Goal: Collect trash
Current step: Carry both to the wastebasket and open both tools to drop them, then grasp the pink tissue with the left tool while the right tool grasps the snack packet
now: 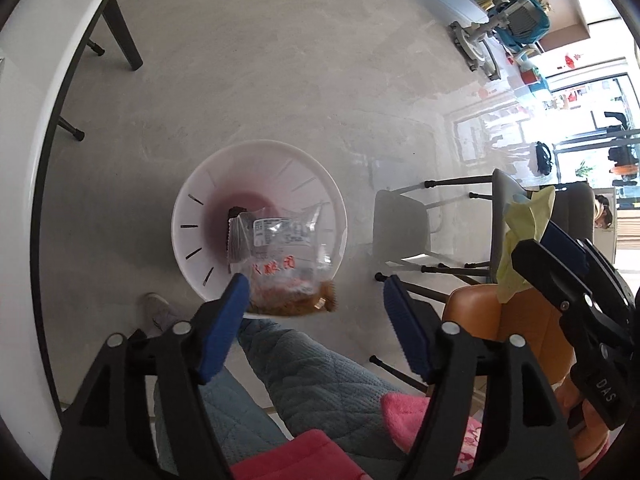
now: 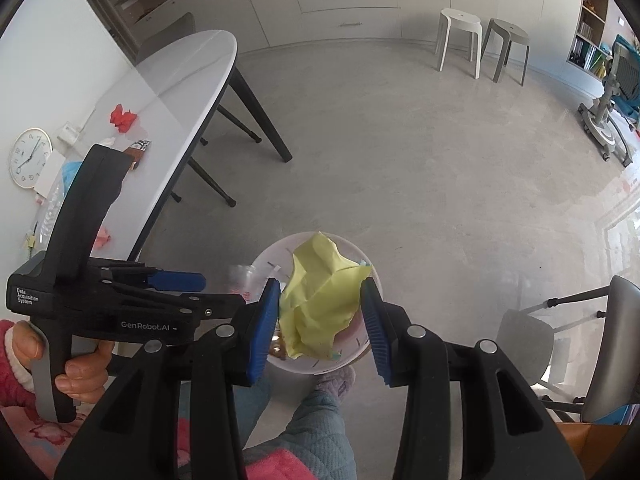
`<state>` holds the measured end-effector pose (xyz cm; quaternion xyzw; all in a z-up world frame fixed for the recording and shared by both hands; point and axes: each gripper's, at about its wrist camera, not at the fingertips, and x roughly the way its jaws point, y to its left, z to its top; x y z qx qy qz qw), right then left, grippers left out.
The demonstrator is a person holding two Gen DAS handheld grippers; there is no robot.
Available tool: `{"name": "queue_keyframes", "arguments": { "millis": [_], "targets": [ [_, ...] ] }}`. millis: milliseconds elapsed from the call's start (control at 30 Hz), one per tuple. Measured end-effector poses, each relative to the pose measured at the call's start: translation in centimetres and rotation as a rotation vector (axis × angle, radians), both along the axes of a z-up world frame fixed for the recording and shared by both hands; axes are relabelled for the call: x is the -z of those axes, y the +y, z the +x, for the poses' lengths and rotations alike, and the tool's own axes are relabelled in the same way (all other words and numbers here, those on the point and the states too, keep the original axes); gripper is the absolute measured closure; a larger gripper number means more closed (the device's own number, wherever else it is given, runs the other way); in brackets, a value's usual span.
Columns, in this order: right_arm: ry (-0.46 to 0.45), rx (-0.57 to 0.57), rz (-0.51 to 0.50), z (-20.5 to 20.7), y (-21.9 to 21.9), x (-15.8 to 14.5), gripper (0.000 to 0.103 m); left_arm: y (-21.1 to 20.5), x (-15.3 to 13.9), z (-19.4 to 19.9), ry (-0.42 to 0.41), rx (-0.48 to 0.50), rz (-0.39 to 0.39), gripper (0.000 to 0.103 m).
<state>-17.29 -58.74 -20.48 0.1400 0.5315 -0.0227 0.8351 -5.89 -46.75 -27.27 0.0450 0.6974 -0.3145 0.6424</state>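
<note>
Dropping trash cleanly means centring each piece over the round white plastic bin (image 1: 192,248): the left gripper (image 1: 316,316), spread wide, has freed the clear snack wrapper (image 1: 280,252) above it, while the right gripper (image 2: 320,328) pinches crumpled yellow paper (image 2: 320,300) above its rim.

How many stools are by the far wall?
2. A white stool stands left, a grey stool right beside it, both before the cupboards. More may be hidden outside the view.
</note>
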Motion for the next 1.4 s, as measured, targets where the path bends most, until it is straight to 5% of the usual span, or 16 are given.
{"name": "queue_keyframes", "arguments": {
  "millis": [200,533,667,833,1100,1400],
  "targets": [
    [-0.004,-0.027,0.015,0.4,-0.1,0.0,0.06,0.4,-1.8,0.3,-0.015,-0.025,0.005,0.03],
    [0.049,-0.094,0.039,1.1,2.4,2.9,0.059,7.1,-11.5,1.2,-0.26,-0.149,0.012,0.02],
    [0.086,-0.095,0.035,1.7,3.7,4.1,0.038,11.1,-14.1,1.9,-0.309,-0.232,0.025,0.018],
    [0.054,-0.068,0.02,2.4,5.1,2.8,0.016,16.3,-15.4,3.0,-0.347,-0.314,0.058,0.014],
    [-0.05,-0.092,-0.033,5.2,8.2,-1.7,0.01,24.0,-14.7,4.0,-0.344,-0.416,0.085,0.014],
    [-0.089,-0.157,-0.035,7.5,12.6,-3.5,0.01,25.4,-12.6,4.2,-0.31,-0.393,0.094,0.014]
  ]
}}
